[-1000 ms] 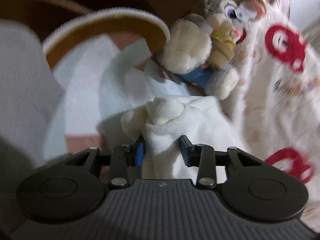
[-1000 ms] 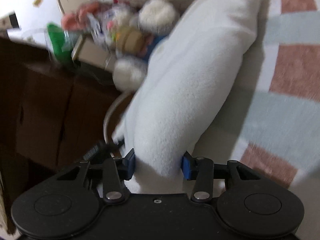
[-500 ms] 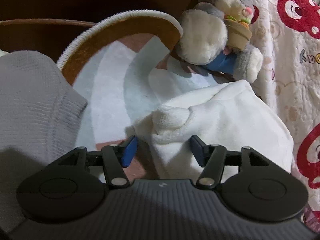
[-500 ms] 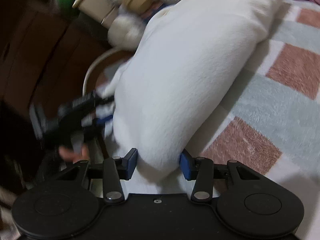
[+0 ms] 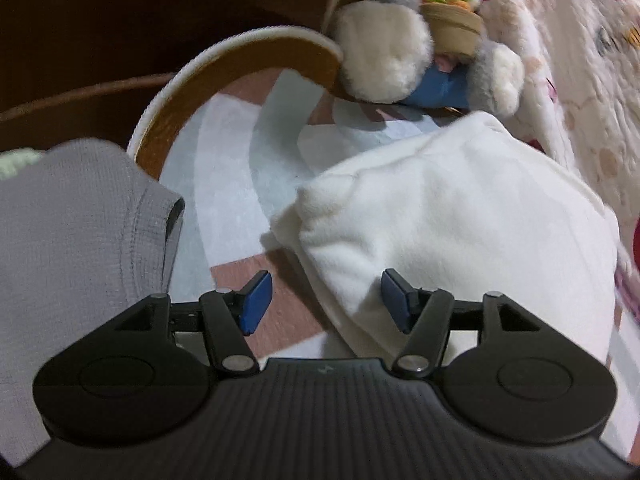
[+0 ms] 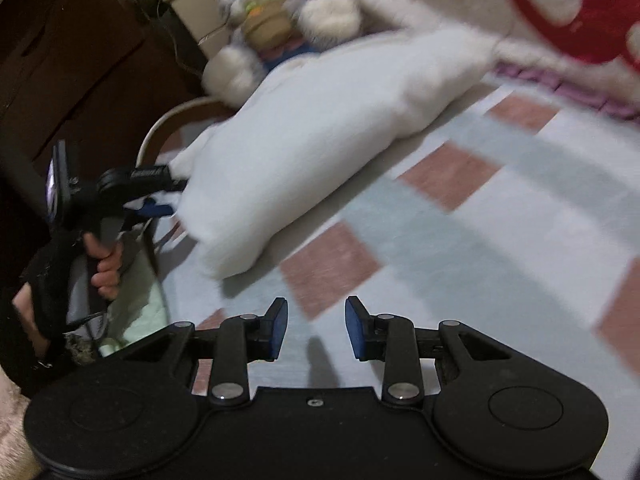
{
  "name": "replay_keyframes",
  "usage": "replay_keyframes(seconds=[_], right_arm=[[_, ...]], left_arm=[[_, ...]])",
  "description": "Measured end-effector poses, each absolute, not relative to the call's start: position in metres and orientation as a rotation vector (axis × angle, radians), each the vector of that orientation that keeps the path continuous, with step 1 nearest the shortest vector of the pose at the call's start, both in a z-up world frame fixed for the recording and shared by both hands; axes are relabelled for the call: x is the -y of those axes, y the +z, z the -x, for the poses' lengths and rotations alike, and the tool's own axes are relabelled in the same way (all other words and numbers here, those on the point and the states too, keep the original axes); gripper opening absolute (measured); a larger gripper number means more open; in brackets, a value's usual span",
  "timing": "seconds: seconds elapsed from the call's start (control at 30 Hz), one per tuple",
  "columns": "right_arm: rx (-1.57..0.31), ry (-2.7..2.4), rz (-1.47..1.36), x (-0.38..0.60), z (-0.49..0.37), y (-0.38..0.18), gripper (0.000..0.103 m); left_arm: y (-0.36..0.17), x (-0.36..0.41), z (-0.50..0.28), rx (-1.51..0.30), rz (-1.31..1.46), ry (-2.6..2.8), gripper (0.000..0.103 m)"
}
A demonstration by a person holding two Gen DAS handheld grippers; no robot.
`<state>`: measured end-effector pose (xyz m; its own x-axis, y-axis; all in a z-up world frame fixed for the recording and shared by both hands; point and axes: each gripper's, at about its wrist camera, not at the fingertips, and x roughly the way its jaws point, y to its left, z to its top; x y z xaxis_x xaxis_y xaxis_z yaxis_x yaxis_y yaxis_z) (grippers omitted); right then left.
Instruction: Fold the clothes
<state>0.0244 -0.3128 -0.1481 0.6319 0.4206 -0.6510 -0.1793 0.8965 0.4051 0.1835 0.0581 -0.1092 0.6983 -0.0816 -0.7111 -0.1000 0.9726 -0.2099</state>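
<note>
White fleece garment (image 5: pixel 460 216) lies folded on the checked blanket (image 6: pixel 460 216), beside plush toy (image 5: pixel 420 40), w/ both left gripper (image 5: pixel 324 300) & right gripper (image 6: pixel 316 328) spread wide & holding nothing, so fold looks done; next: probably grab grey knit garment (image 5: pixel 76 216).

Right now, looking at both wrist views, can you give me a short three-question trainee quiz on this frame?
1. True or false: the left hand-held gripper is clamped on the white fleece garment.
2. Which lies nearer the plush toy: A) the grey knit garment, B) the white fleece garment?
3. Fill in: the right hand-held gripper hangs open over the checked ____.

Key: 1 false; 2 B; 3 blanket.
</note>
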Motion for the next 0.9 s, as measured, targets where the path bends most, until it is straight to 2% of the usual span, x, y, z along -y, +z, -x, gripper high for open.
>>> replay_keyframes(seconds=[0.13, 0.3, 0.37, 0.53, 0.67, 0.9], right_arm=[[-0.755, 0.332, -0.241, 0.33, -0.002, -0.131, 0.041], [-0.689, 0.33, -0.165, 0.334, 0.025, -0.115, 0.045], [-0.662, 0.329, -0.151, 0.334, 0.036, -0.109, 0.047], [-0.593, 0.3, -0.136, 0.335, 0.06, -0.092, 0.053], [-0.537, 0.278, -0.124, 0.335, 0.079, -0.078, 0.059], [-0.494, 0.26, -0.206, 0.345, 0.107, -0.06, 0.061]], left_arm=[[-0.091, -0.036, -0.165, -0.79, 0.17, -0.027, 0.061], [-0.064, -0.009, -0.135, -0.795, 0.155, -0.127, 0.073], [-0.055, 0.003, -0.116, -0.803, 0.134, -0.161, 0.083], [-0.035, 0.031, -0.078, -0.846, 0.147, -0.231, 0.084], [-0.016, 0.053, -0.048, -0.843, 0.125, -0.274, 0.092], [0.001, 0.076, -0.005, -0.855, 0.069, -0.288, 0.095]])
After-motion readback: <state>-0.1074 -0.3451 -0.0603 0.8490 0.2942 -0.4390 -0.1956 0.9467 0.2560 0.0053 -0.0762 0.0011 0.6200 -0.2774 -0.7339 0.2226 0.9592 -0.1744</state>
